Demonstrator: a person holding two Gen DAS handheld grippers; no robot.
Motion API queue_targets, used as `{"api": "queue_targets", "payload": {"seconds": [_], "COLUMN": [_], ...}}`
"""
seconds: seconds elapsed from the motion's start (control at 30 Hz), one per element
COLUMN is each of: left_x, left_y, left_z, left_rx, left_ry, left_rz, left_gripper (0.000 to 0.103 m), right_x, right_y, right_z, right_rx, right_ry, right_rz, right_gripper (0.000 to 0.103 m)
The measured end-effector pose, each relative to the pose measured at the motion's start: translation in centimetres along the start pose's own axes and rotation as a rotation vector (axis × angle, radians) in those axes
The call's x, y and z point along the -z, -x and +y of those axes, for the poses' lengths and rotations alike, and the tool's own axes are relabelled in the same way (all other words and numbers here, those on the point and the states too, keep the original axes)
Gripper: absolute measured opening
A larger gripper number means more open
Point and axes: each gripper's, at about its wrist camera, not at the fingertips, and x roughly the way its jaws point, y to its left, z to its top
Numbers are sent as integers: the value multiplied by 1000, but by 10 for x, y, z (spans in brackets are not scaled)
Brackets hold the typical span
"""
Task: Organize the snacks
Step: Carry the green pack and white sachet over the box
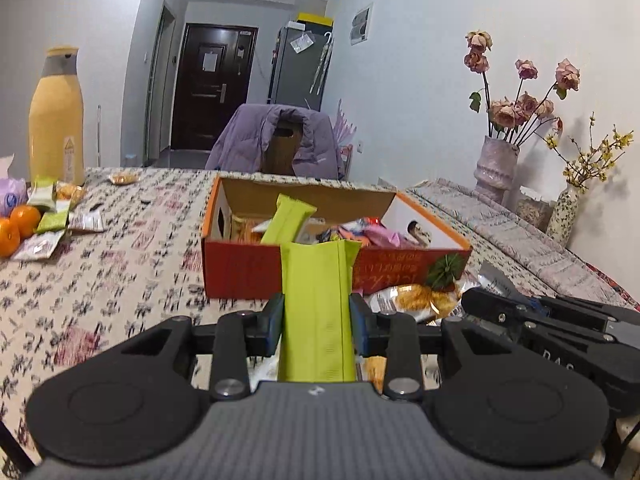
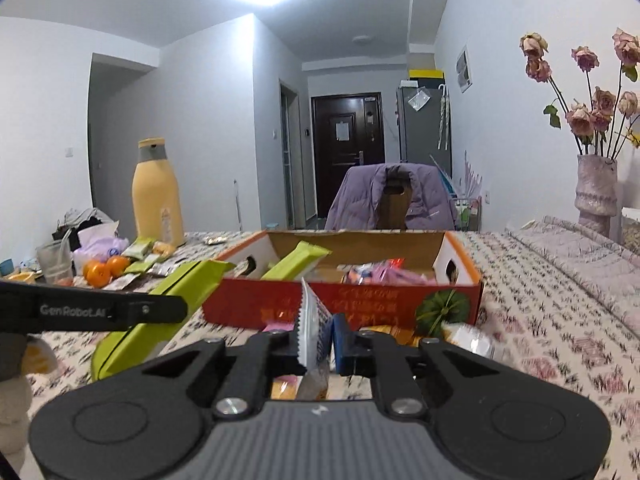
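Left hand-held gripper [image 1: 317, 316] clamps long lime-green snack packet [image 1: 318, 312]; right hand-held gripper [image 2: 316, 344] pinches white-and-blue serrated-edge snack sachet [image 2: 314, 330], both before open orange-red cardboard box [image 1: 248, 268] of snacks on patterned-cloth bench [image 1: 120, 272].

Green snack bar [image 1: 318, 312] lower end hidden, box [image 1: 240, 268] print blurred

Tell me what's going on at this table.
A person is sorting snacks with two handheld grippers. The left gripper has its jaws clamped on a long lime-green snack packet. The right gripper is shut on a small white-and-blue sachet. Both hang just in front of the open orange cardboard box, which already holds another green packet and assorted wrappers. More snacks lie loose on the patterned tablecloth.
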Motion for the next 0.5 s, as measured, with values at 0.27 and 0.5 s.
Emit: {"api": "queue_targets", "payload": {"seconds": [0.27, 0.5], "left_x": [-38, -62], "left_y": [-15, -32], "left_z": [-8, -13], "left_rx": [-25, -33], "left_ry": [-27, -39], "left_rz": [-47, -50], "left_gripper": [35, 35], "right_x": [-32, -48], "right_y": [-27, -48], "right_z": [-21, -39], "right_rx": [4, 12], "right_ry": [-19, -41], "right_rz": [-32, -27], "right_gripper": [11, 11]}}
